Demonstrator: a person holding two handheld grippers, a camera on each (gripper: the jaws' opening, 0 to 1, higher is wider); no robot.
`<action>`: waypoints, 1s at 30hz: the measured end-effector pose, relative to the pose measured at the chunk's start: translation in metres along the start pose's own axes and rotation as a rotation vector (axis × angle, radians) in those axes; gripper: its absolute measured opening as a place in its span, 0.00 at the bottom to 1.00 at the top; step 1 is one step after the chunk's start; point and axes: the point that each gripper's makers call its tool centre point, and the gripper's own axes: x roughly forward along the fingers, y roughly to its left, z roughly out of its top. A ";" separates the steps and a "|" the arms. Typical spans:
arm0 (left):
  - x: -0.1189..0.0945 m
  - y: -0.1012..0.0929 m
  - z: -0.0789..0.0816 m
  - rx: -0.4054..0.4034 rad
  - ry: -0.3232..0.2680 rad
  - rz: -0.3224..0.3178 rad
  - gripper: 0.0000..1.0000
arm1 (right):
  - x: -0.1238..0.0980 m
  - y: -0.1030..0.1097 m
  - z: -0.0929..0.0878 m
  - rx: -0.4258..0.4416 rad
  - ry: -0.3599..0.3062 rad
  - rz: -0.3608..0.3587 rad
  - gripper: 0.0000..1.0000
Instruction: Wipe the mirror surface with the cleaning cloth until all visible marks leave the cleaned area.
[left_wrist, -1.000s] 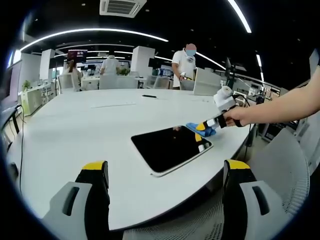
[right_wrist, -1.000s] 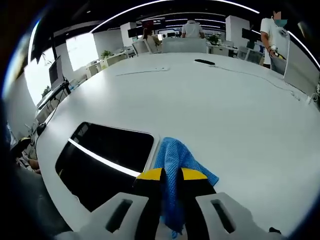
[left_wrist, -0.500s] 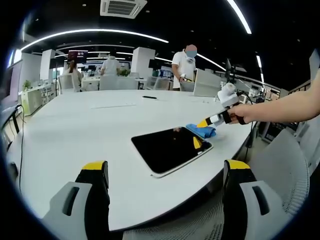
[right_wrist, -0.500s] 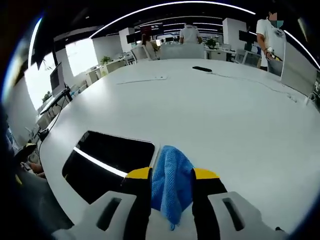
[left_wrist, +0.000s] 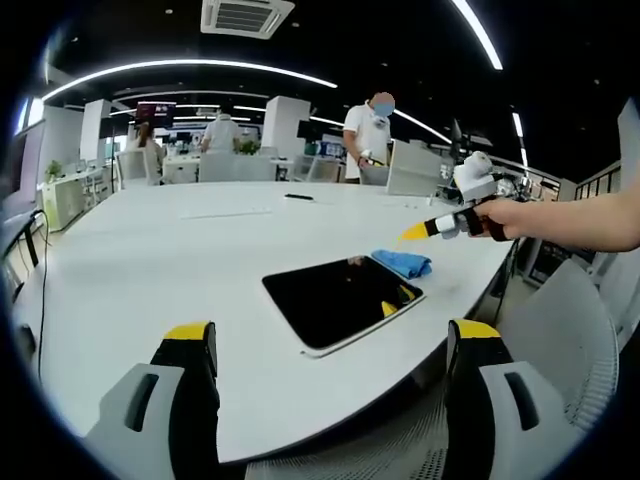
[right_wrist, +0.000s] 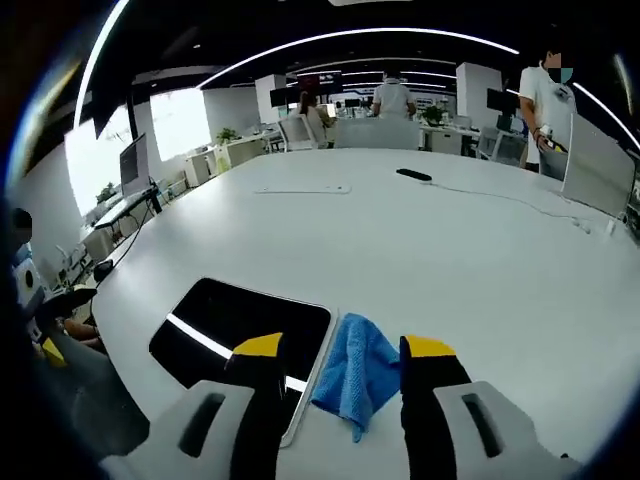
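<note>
The right gripper (right_wrist: 343, 350) has its jaws spread wide and grasps nothing. The cleaning cloth (right_wrist: 357, 372) lies bunched on the white table (right_wrist: 450, 250) directly ahead of and between those jaws, below them and apparently clear of both. The mirror (right_wrist: 235, 325), a dark rounded panel lying flat, sits ahead and to the left of the right gripper, its near right edge just beside the cloth.

In the left gripper view, the left gripper (left_wrist: 330, 360) hangs off the table's near edge with its jaws parted and nothing between them. The mirror (left_wrist: 335, 297) lies ahead of it, the cloth (left_wrist: 402, 262) beyond the mirror's far right corner, and the right gripper (left_wrist: 418, 231) is held above the cloth by a hand (left_wrist: 497, 216).

Marks on the glass cannot be judged at this resolution; the bright streak appears to be a ceiling-light reflection.

Risks from this state:
- Cloth released beside the mirror: wiping cannot proceed until it is regripped.
- A shallow pinch on the bunched fabric may slip during a stroke.
- The mirror appears unsecured; lateral wiping force could slide it toward the table edge.
</note>
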 end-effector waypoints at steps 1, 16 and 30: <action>0.000 0.000 0.000 0.000 -0.001 -0.001 0.94 | -0.004 0.002 0.000 -0.002 -0.001 0.000 0.45; 0.000 0.000 0.002 -0.005 -0.014 -0.004 0.94 | -0.052 0.014 -0.018 -0.005 -0.035 -0.029 0.61; -0.001 0.000 0.003 -0.005 -0.023 -0.005 0.94 | -0.088 0.016 -0.031 0.026 -0.079 -0.063 0.76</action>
